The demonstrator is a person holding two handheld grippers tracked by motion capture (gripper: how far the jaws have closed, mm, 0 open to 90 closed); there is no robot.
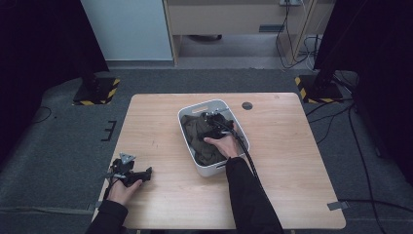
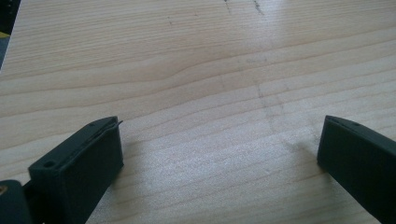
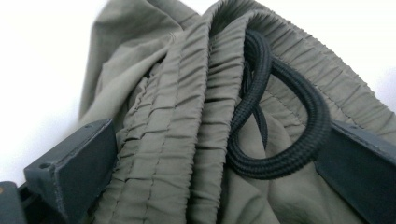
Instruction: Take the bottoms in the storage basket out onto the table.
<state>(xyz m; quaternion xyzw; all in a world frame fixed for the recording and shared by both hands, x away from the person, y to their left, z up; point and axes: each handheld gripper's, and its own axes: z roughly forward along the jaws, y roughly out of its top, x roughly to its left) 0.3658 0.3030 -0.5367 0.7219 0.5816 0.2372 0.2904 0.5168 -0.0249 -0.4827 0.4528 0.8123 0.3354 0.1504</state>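
Basket (image 1: 192, 108) hides most olive cloth (image 3: 187, 140); right tongs (image 3: 215, 154) straddle its gathered waistband.

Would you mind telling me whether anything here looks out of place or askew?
Nothing looks damaged or spilled. The olive garment lies crumpled in the white bin, which sits skewed to the table's edges. Its black drawcord loops loosely beside the right tool.
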